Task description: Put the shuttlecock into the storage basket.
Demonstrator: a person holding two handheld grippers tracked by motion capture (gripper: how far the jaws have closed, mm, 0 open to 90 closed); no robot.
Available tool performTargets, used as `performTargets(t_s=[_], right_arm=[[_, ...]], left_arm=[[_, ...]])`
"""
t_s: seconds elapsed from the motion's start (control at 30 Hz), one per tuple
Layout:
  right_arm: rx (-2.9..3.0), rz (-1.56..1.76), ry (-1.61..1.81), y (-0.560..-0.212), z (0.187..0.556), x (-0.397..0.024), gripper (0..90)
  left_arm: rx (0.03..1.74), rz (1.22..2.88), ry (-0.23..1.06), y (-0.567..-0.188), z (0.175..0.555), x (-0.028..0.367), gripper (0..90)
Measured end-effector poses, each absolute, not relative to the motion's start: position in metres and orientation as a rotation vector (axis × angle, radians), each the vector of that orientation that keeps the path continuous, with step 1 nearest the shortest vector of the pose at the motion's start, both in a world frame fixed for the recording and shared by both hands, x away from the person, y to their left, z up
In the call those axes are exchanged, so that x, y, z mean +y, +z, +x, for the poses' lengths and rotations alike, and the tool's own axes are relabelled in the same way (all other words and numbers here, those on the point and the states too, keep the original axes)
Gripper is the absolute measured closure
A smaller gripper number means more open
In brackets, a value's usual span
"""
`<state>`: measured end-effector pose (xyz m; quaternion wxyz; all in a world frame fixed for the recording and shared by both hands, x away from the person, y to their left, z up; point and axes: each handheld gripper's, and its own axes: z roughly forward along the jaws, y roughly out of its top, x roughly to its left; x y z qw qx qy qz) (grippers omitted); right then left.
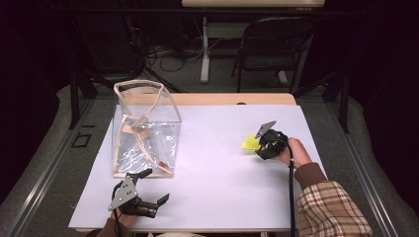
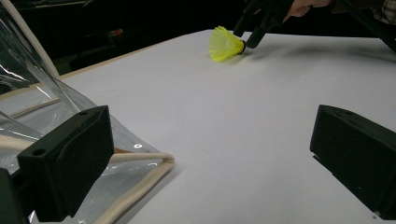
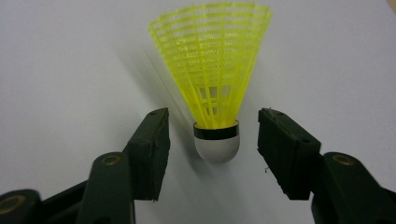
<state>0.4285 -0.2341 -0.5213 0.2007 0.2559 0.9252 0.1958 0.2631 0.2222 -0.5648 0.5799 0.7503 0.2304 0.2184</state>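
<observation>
A yellow plastic shuttlecock lies on its side on the white tabletop, right of centre. My right gripper is down at it, held by a hand in a plaid sleeve. In the right gripper view the white cork sits between the pads with a gap on each side, so the right gripper is open around it. My left gripper rests open and empty near the front left edge. A clear plastic bag with tan trim stands upright just beyond it.
In the left gripper view the bag's corner and trim lie close to the left pad, and the shuttlecock and right gripper are far across the sheet. A folding chair and cables stand behind the table.
</observation>
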Motion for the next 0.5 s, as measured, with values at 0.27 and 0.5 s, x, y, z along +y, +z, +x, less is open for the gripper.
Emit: performTargets(t_s=[0.27, 0.5], right_arm=[[2.606, 0.714, 0.503, -0.5266, 0.4316, -0.2327, 53.1], [2.619, 0.703, 0.495, -0.5313, 0.4342, -0.232, 59.2]], left_arm=[[0.536, 1.757, 0.51, -0.5648, 0.2632, 0.2222, 0.0], [0.537, 1.755, 0.509, -0.5648, 0.2633, 0.2222, 0.0]])
